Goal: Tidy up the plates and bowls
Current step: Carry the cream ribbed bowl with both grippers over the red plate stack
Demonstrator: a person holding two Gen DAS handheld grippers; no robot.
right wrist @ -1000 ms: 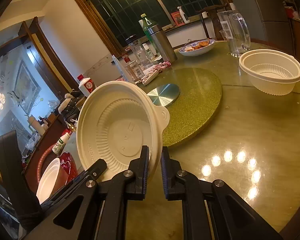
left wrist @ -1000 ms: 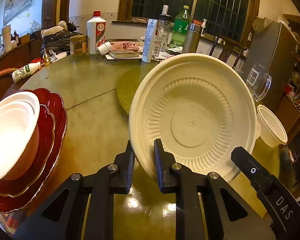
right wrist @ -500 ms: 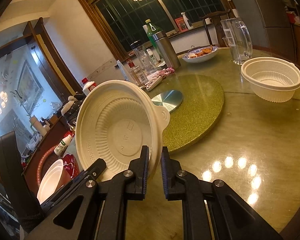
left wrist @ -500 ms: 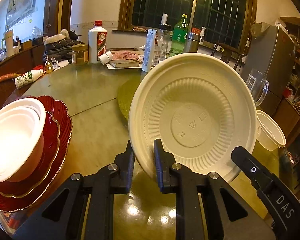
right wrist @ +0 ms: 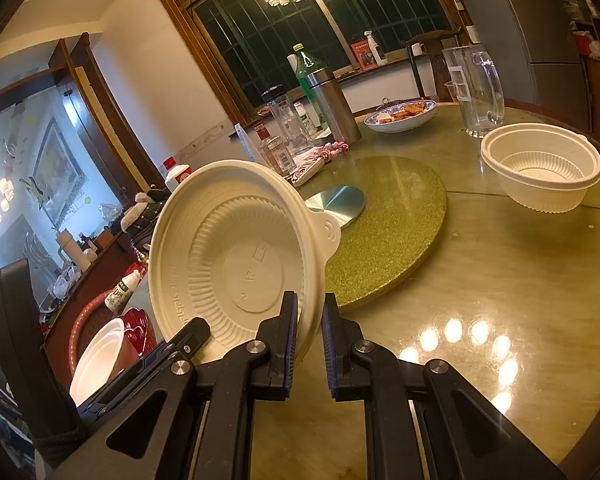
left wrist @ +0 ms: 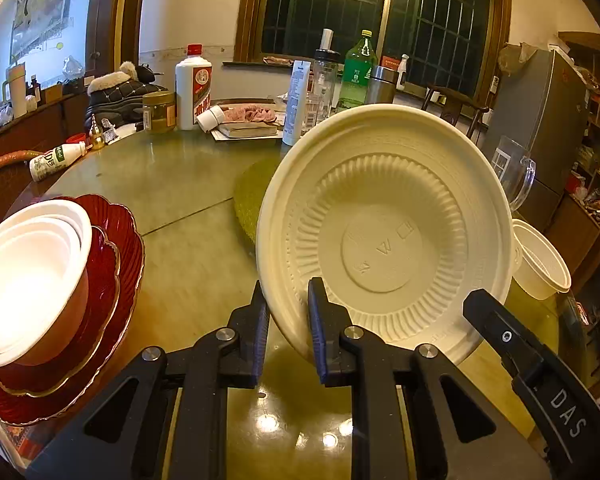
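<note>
Both claws, left claw [left wrist: 288,328] and right claw [right wrist: 310,340], pinch 1 cream bowl [left wrist: 384,236] by its rim, tilted above the worktop [left wrist: 188,248]. Likely next: carry it left of the left claw and nest it squarely in the white bowls [left wrist: 24,276] on the red plates [left wrist: 116,256].

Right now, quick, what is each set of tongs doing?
Left tongs: shut on the rim of the tilted cream plastic bowl.
Right tongs: shut on the same bowl's rim.
</note>
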